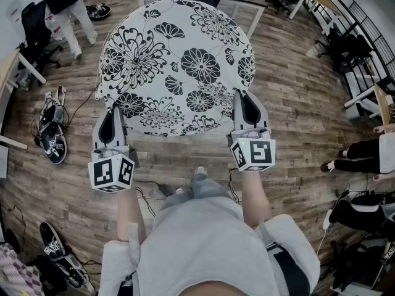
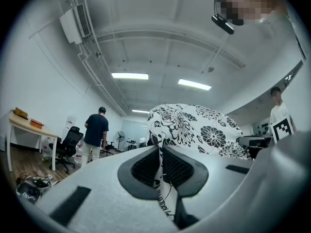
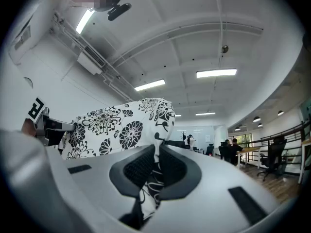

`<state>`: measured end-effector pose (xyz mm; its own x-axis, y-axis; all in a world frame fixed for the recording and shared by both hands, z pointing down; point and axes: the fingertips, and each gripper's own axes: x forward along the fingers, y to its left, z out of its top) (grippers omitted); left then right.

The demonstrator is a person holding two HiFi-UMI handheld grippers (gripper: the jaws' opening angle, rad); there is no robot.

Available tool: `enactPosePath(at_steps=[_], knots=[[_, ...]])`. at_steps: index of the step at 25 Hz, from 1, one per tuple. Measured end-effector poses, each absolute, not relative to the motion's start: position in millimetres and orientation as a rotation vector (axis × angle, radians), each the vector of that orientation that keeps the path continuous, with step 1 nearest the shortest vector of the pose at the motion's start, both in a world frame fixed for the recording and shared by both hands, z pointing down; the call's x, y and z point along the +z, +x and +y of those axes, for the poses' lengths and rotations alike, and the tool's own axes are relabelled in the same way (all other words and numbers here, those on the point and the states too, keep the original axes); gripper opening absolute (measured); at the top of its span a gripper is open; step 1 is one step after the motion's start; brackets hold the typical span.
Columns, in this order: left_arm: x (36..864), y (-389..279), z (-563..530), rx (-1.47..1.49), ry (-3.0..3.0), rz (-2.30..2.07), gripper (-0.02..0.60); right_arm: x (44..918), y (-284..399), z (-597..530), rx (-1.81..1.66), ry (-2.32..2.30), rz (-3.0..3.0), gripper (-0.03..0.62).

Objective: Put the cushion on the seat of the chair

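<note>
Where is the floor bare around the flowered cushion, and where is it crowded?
Bare floor lies right of the cushion, up to the seated person. Left of it, gear crowds the floor; cables lie by the holder's feet.

I hold my left gripper (image 1: 115, 111) and my right gripper (image 1: 247, 99) out level ahead of me, side by side and well apart, marker cubes toward my body. Each has its jaws clamped on the near edge of the cushion (image 1: 179, 60), the fabric pinched thin between the pads. My left forearm (image 1: 128, 207) and right forearm (image 1: 253, 197) reach forward, roughly parallel as far as the bent lens lets me judge.
</note>
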<state>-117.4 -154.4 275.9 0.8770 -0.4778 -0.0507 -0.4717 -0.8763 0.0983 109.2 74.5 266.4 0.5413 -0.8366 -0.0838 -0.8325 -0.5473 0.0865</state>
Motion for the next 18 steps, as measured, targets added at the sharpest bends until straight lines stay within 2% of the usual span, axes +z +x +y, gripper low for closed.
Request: enactPosePath(at_steps=[18], knots=[[273.3, -116.2, -157.6, -0.119, 2.965, -0.706, 0.018, 260.6, 105.4, 75.5, -0.172, 2.747, -1.444, 0.028]])
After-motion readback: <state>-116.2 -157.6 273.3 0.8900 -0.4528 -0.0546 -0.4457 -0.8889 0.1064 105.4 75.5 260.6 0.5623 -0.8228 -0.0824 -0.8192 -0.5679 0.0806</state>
